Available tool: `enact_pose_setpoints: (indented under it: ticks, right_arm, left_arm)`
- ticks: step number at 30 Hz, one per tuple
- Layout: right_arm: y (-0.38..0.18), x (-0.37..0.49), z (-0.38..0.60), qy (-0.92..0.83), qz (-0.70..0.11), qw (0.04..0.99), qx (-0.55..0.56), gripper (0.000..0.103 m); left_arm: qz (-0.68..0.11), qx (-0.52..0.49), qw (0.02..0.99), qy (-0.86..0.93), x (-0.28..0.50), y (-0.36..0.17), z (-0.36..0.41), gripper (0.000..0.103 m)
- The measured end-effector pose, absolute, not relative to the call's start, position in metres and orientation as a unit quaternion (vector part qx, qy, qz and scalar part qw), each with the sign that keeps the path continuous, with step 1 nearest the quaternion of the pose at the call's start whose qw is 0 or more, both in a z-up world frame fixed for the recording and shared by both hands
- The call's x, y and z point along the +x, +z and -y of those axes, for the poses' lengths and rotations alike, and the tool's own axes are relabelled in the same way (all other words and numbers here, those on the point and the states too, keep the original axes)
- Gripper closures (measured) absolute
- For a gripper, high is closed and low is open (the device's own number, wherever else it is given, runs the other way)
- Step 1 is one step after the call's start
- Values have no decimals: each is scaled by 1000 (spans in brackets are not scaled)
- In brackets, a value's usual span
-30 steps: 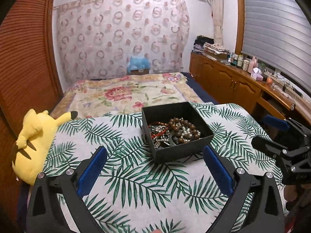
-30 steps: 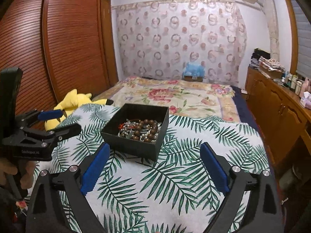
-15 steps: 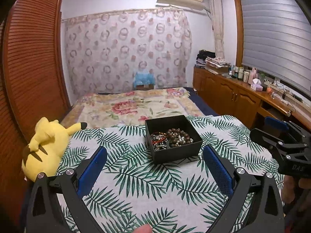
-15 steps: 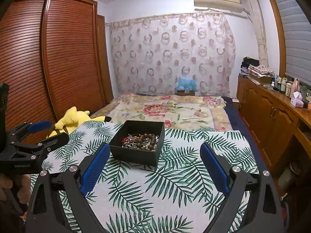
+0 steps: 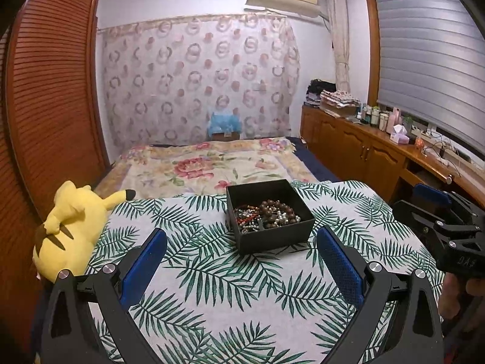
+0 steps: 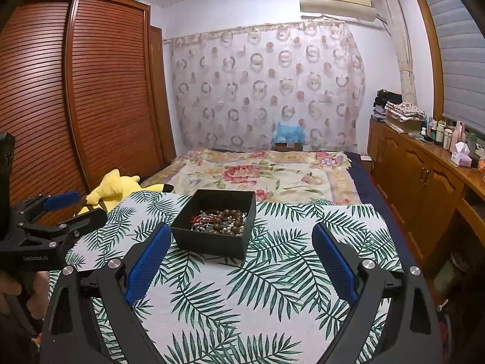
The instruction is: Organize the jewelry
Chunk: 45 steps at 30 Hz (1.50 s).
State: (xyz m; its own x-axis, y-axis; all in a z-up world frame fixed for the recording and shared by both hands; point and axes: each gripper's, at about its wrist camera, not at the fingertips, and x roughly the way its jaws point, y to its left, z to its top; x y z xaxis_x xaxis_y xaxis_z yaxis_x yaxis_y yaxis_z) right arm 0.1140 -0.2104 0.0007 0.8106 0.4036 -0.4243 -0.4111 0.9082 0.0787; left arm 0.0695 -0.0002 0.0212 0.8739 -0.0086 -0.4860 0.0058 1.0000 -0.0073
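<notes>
Up front in the left wrist view, the left gripper (image 5: pixel 241 253) hangs spread wide and empty above the palm-leaf cloth (image 5: pixel 212 288). Beyond its fingertips sits the black box (image 5: pixel 272 236), holding a tangle of jewelry (image 5: pixel 266 214). A yellow plush toy (image 5: pixel 71 227) lies at the cloth's left edge.

From the right wrist view, the right gripper (image 6: pixel 242 248) is likewise released, gripping nothing, with the box (image 6: pixel 212 242) just past its left finger (image 6: pixel 148 261). The other gripper (image 6: pixel 60 209) shows at the left edge, a hand (image 6: pixel 12 291) below it.
</notes>
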Motion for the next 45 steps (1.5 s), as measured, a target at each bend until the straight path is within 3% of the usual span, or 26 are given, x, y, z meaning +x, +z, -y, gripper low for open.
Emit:
enact_pose_setpoints:
  ticks: [45]
  right_arm:
    - [-10, 116, 209, 213, -228, 950, -6, 8]
  left_arm:
    - [-254, -4, 967, 1, 72, 19, 1, 8]
